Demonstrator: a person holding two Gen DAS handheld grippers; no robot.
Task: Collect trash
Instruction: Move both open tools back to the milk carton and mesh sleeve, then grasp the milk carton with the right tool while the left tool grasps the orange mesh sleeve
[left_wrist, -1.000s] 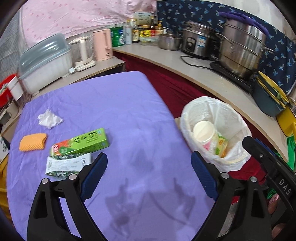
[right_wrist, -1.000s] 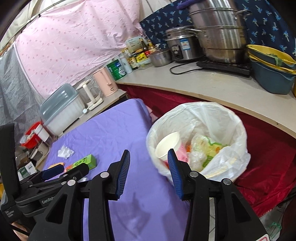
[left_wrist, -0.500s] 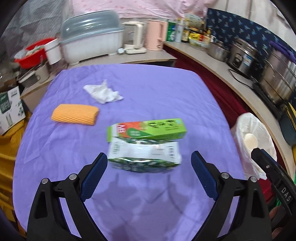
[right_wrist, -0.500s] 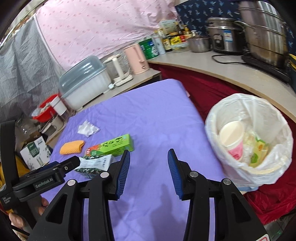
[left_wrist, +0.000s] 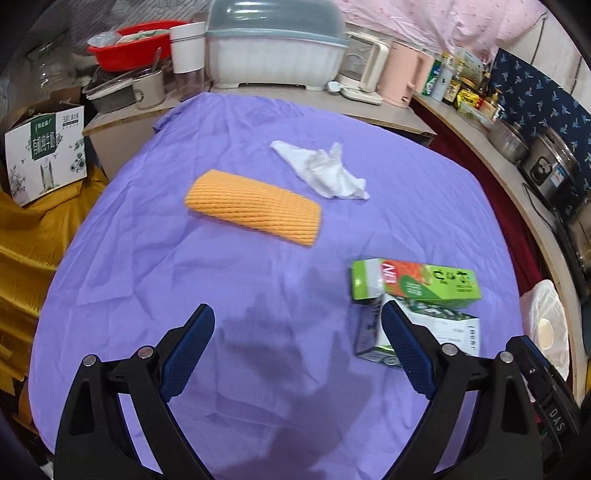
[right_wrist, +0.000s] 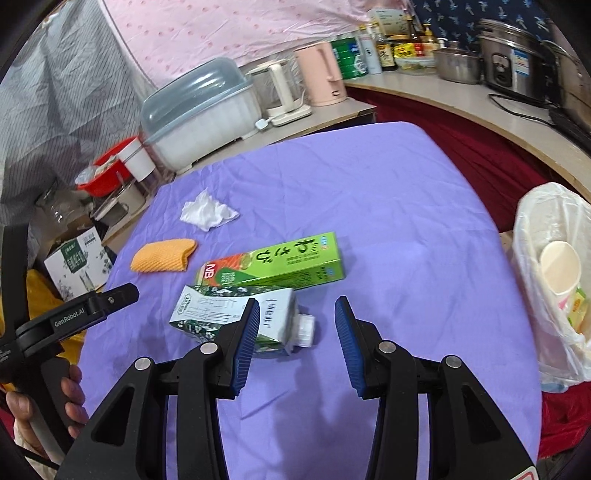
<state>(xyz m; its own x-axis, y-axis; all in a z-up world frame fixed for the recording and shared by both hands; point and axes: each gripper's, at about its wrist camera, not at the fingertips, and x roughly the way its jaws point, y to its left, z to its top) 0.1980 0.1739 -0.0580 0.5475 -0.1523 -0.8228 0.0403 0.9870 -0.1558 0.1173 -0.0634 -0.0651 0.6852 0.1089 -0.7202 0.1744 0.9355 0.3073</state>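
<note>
A table covered in a purple cloth (left_wrist: 155, 258) carries 4 pieces of litter. Far from the cameras lies a crumpled white tissue (left_wrist: 325, 171), and just near of it an orange ribbed sponge cloth (left_wrist: 255, 206), the 2 close together but apart. To the right lies a green carton box (right_wrist: 273, 264) on its long side, and touching its near edge a flattened white-and-green milk carton (right_wrist: 221, 314) with its white cap pointing right.

The left gripper (left_wrist: 299, 350) hovers over bare cloth at the near side of the table, its jaws spread wide with nothing between them; its right blue pad overlaps the milk carton's left end in the left wrist view, though I cannot tell whether it touches. The right gripper (right_wrist: 295, 343) hangs over the near right part of the table, jaws partly open and holding nothing; the carton's capped end shows between its pads, which do not press on it.

At the table's right edge stands a bin lined with a white plastic bag (right_wrist: 532, 229), holding a paper cup (right_wrist: 559, 264) and some wrappers. A hand (right_wrist: 44, 398) grips the left gripper's handle at the lower left of the right wrist view.
</note>
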